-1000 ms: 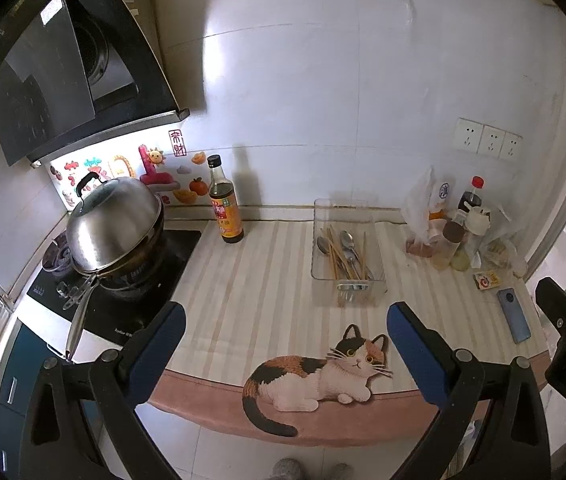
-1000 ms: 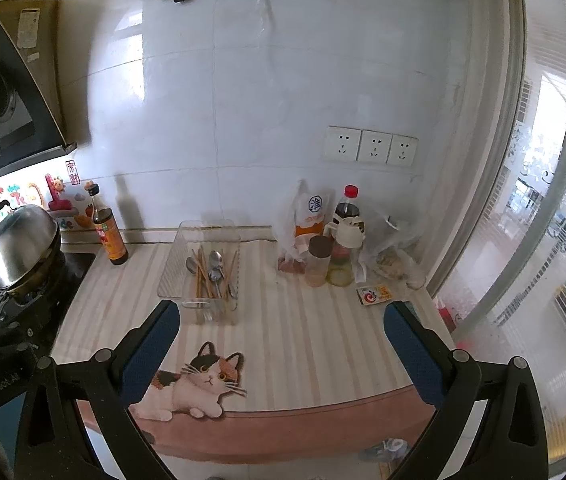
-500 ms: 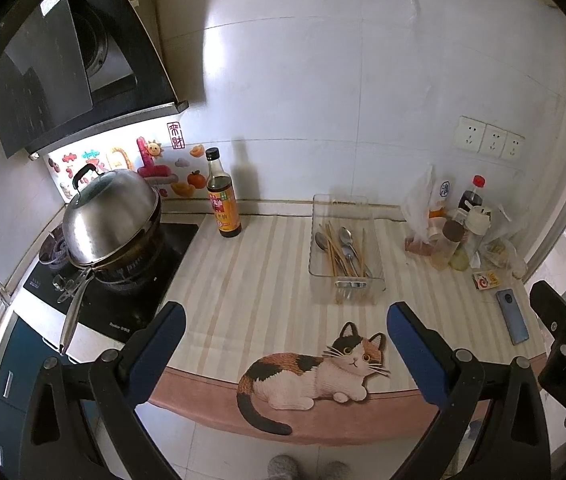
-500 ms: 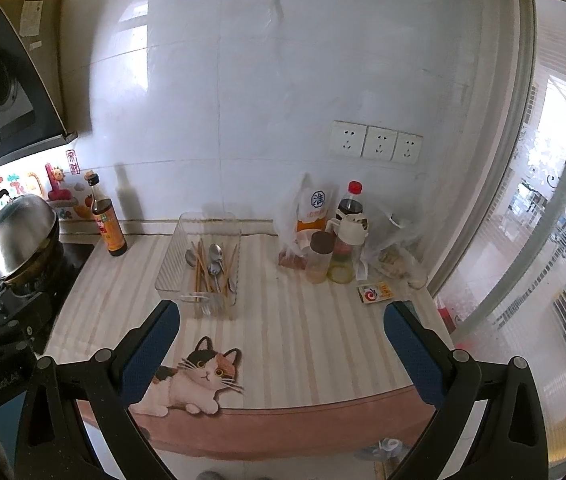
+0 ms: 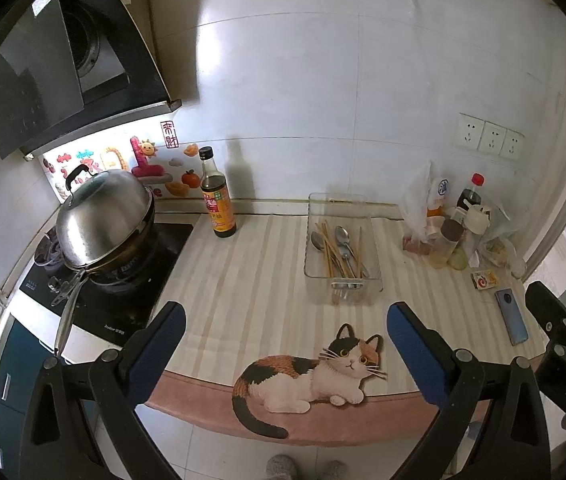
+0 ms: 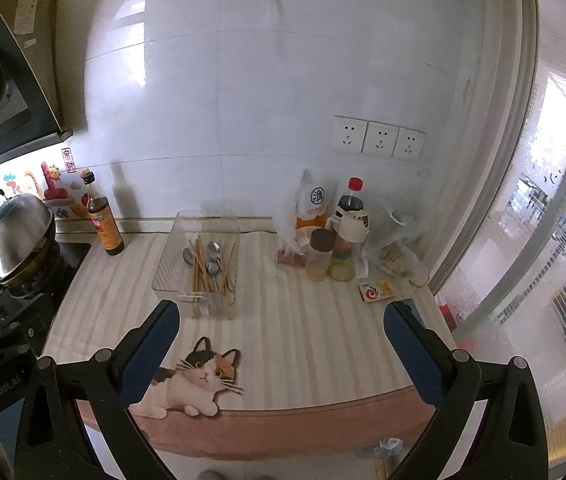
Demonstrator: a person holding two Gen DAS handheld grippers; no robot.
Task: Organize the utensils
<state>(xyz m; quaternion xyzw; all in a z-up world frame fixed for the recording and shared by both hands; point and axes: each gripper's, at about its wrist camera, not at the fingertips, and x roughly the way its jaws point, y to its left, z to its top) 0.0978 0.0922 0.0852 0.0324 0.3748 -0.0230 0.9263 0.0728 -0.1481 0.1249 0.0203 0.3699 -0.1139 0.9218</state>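
A clear plastic tray stands on the striped counter mat near the back wall and holds metal spoons and wooden chopsticks mixed together. It also shows in the right wrist view with the spoons and chopsticks. My left gripper is open and empty, held off the counter's front edge, well short of the tray. My right gripper is open and empty, also in front of the counter, right of the tray.
A soy sauce bottle stands left of the tray. A lidded steel wok sits on the stove at left. Bottles, jars and bags crowd the back right. A phone and small box lie at right.
Both grippers have drifted slightly; the counter sits a little lower and further in view. Both stay open. Nothing on the counter has moved.
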